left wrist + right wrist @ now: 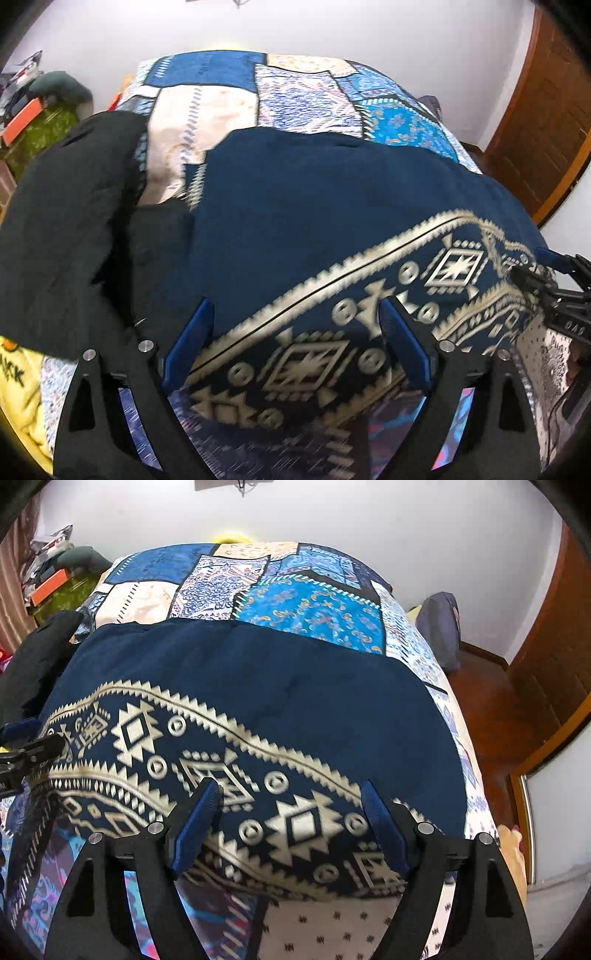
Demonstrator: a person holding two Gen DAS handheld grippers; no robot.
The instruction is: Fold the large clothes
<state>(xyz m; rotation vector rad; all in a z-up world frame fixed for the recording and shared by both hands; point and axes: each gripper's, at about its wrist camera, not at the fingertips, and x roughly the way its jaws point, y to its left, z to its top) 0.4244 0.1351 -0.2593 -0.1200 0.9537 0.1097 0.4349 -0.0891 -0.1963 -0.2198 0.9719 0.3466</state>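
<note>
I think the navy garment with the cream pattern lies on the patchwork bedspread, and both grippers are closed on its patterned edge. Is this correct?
Not quite. The navy garment does lie on the patchwork bedspread, but neither gripper is closed on it. The left gripper and the right gripper both stand open over the patterned edge, as each wrist view shows.

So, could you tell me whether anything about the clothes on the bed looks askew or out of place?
The navy patterned garment lies fairly flat, but its cream border runs slantwise across both views. A black garment lies rumpled beside it, hanging off the patchwork bedspread. Both grippers are open above the border.
</note>
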